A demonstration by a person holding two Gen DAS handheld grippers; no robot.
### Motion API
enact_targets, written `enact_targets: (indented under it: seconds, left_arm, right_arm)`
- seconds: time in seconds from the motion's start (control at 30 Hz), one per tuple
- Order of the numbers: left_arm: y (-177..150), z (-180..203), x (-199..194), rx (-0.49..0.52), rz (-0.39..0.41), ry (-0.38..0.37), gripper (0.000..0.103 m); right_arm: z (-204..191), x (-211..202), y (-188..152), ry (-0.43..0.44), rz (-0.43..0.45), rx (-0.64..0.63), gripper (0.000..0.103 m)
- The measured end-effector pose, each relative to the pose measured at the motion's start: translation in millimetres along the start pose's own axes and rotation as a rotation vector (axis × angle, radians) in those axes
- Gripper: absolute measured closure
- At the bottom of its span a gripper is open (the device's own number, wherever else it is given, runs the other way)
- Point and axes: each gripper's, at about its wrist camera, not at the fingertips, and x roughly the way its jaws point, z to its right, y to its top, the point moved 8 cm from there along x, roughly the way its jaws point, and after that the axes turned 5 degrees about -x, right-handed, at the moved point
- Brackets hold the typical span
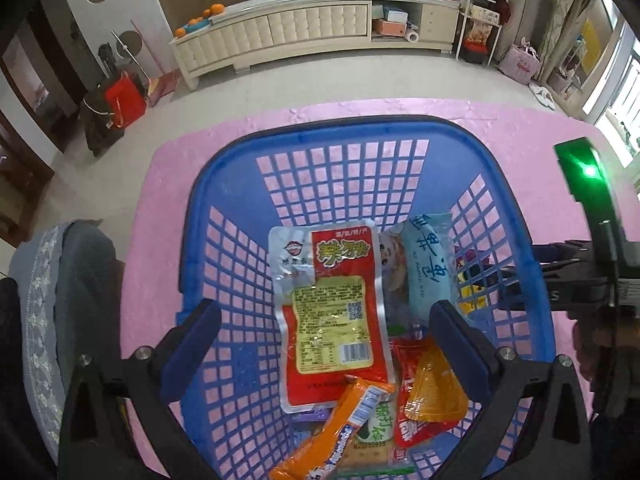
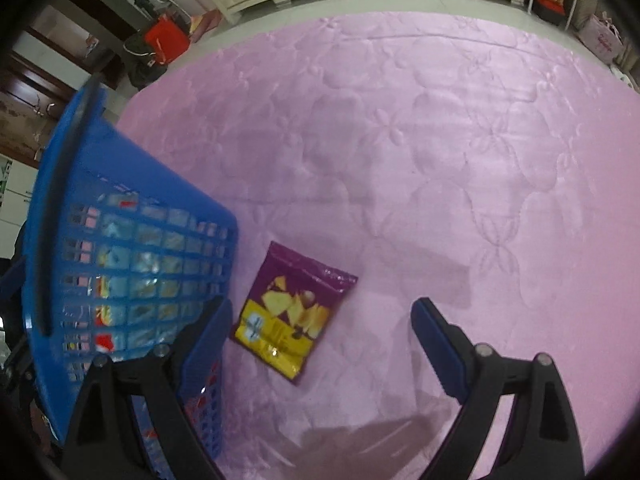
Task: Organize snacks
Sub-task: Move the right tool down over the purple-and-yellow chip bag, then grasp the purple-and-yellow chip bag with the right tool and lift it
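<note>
A: Left gripper (image 1: 326,330) — status?
B: Hangs over the blue basket (image 1: 224,184), jaws spread wide, nothing between them. Left fingertip sits over the basket's near-left wall, right one over the packets inside.

A: Basket contents?
B: Red-and-silver pouch (image 1: 330,312) lying flat in the middle, printed label facing up. Pale blue packet (image 1: 430,268) to its right, leaning toward the right wall. Orange stick pack (image 1: 340,428) overlaps the pouch's lower edge. Red-and-orange sachet (image 1: 430,400) at lower right. More wrappers underneath; cannot identify them.

A: Right gripper (image 2: 322,322)?
B: Jaws wide open, empty. It points down at the pink quilted cover (image 2: 440,140). Its left finger (image 2: 208,340) overlaps the basket's outer wall in the right wrist view; contact cannot be told.

A: Anything outside the basket?
B: One purple-and-yellow chip bag (image 2: 294,312), flat on the cover, just beside the basket's right wall, between the right gripper's fingers in view but not touched.

A: Basket position?
B: Stands on the cover, left of the chip bag.
</note>
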Motion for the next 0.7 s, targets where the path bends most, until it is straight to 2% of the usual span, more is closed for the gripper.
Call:
enact_targets:
  seconds: [0.17, 0.27, 0.4, 0.5, 0.7]
  left_arm:
    - [0.5, 7.1, 3.3, 0.000, -0.007, -0.029, 0.000]
    - [0.1, 6.9, 3.7, -0.003, -0.007, -0.020, 0.000]
    - [0.6, 8.7, 2.3, -0.015, -0.004, -0.022, 0.000]
    - [0.0, 9.2, 2.8, -0.024, -0.002, -0.026, 0.000]
    - [-5.8, 7.1, 0.1, -0.042, -0.008, -0.039, 0.000]
  right_arm:
    - [1.3, 5.3, 2.2, -0.016, -0.010, -0.008, 0.009]
    - [0.1, 5.1, 6.1, -0.041, -0.008, -0.022, 0.009]
    - [-6.8, 12.4, 7.9, -0.129, -0.040, -0.089, 0.009]
    - [-10.7, 17.8, 10.1, -0.175, -0.050, -0.088, 0.009]
    - [-19.1, 19.4, 5.3, -0.193, -0.050, -0.070, 0.009]
